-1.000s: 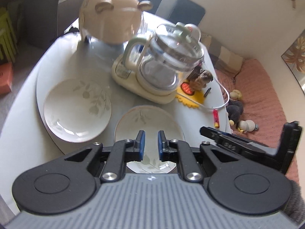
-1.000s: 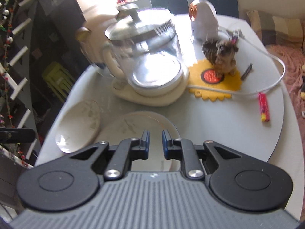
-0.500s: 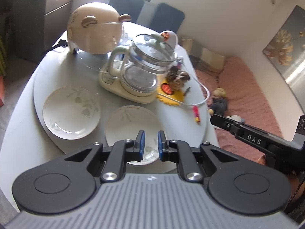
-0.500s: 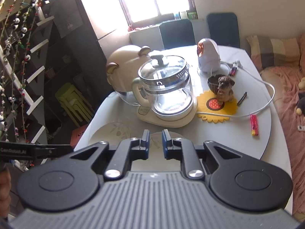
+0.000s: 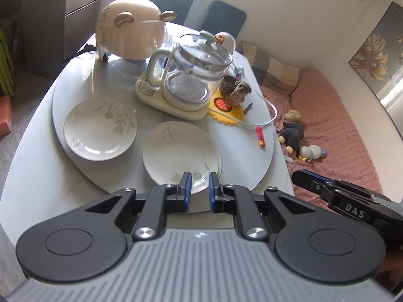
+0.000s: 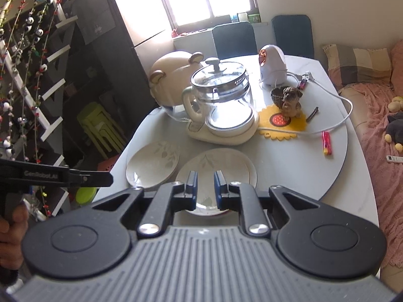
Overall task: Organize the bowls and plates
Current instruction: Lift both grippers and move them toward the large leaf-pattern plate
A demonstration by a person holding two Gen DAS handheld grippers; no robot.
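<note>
Two cream plates with a leaf pattern lie side by side on the grey round turntable [image 5: 234,173]. In the left wrist view, one plate [image 5: 99,128] is at the left and the other plate [image 5: 180,151] is nearer, just beyond my left gripper [image 5: 199,178]. The left gripper hovers above the table's near edge, shut but for a narrow gap, with nothing in it. In the right wrist view, my right gripper [image 6: 205,178] hangs over the near plate [image 6: 221,163], also shut and holding nothing. The second plate [image 6: 153,166] lies to its left.
Behind the plates stand a glass kettle [image 5: 191,75] on a cream base and a bear-shaped cream appliance [image 5: 131,32]. A yellow mat with a dog figurine [image 5: 236,93], a white cable and a red lighter [image 5: 260,136] lie to the right. A pink bed with plush toys [image 5: 292,136] lies beyond the table.
Both grippers have drawn back and upward from the table, so the plates and kettle look smaller and farther. Neither gripper's narrow gap has changed.
</note>
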